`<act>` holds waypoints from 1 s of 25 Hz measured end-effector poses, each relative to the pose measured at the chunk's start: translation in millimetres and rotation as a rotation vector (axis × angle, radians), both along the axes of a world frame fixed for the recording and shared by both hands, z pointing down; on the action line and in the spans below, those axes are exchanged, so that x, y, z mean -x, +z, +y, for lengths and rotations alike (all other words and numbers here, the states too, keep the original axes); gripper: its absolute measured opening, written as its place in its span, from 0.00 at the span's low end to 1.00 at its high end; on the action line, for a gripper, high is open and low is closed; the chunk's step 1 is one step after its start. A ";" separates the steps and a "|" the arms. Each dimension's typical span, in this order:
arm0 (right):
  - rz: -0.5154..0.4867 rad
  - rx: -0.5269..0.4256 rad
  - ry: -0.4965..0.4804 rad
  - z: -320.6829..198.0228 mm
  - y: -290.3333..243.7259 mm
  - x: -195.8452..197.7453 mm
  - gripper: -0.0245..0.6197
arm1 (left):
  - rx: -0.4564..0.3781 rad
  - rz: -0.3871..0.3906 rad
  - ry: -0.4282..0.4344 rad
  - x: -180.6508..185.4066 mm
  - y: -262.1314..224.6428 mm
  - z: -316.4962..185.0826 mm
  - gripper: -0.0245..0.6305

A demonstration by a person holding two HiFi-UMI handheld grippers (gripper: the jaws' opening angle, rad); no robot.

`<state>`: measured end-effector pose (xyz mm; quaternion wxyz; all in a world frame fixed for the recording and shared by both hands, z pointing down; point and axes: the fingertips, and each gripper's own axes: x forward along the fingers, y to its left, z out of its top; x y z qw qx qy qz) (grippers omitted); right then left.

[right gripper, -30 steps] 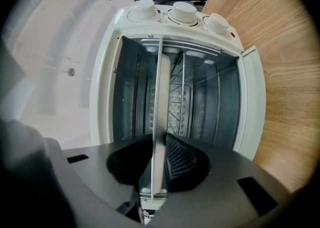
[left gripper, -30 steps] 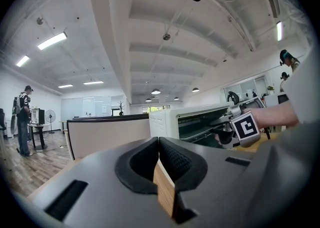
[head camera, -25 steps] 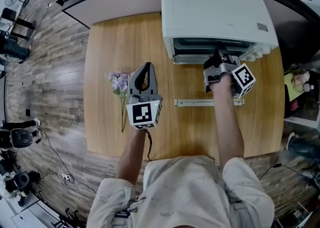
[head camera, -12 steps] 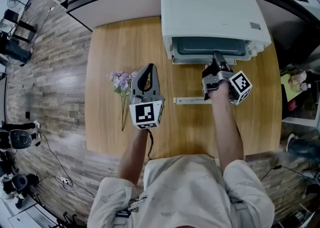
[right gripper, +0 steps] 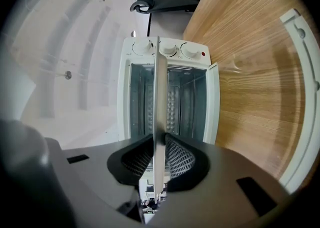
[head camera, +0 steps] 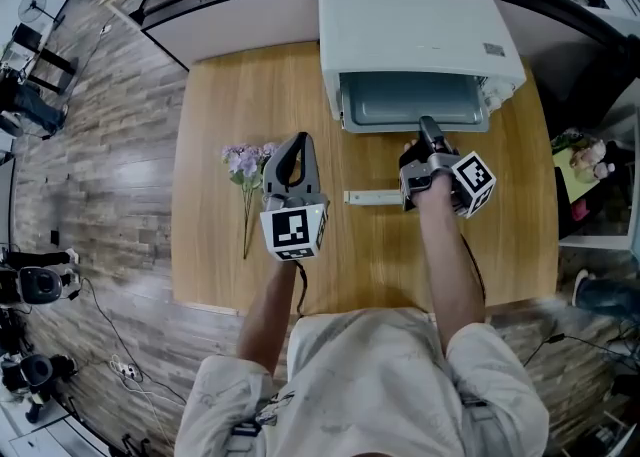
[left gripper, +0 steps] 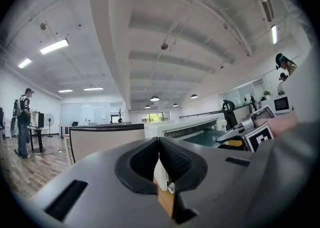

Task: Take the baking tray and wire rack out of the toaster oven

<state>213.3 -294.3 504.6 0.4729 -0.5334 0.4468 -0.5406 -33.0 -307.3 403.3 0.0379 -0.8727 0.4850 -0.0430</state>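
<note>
The white toaster oven stands at the back of the wooden table with its door folded down. A grey baking tray sticks partly out of the opening. My right gripper is shut on the tray's front edge. In the right gripper view the tray shows edge-on, clamped by my right gripper, with the oven cavity behind. My left gripper hovers shut and empty over the table, left of the oven. Its pads meet with nothing between them. I cannot make out the wire rack.
A sprig of purple flowers lies on the table just left of my left gripper. The open door's handle bar lies under my right gripper, and its white frame shows beside the tray. A person stands far off.
My right gripper has drawn back toward me with the tray, which now shows further out of the oven. My left gripper has shifted slightly.
</note>
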 end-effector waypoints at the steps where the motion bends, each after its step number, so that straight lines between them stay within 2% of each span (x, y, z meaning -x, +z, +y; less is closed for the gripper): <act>1: -0.001 0.001 0.000 3.0 -0.1 0.6 0.17 | -0.001 0.000 0.000 0.4 -1.0 2.6 0.06; 20: -0.006 0.033 -0.029 67.7 5.4 10.5 0.17 | -0.016 0.011 -0.028 6.4 -10.6 59.2 0.06; 25: -0.056 0.055 -0.031 88.5 18.7 13.7 0.17 | -0.014 0.009 -0.040 9.5 -9.4 75.0 0.06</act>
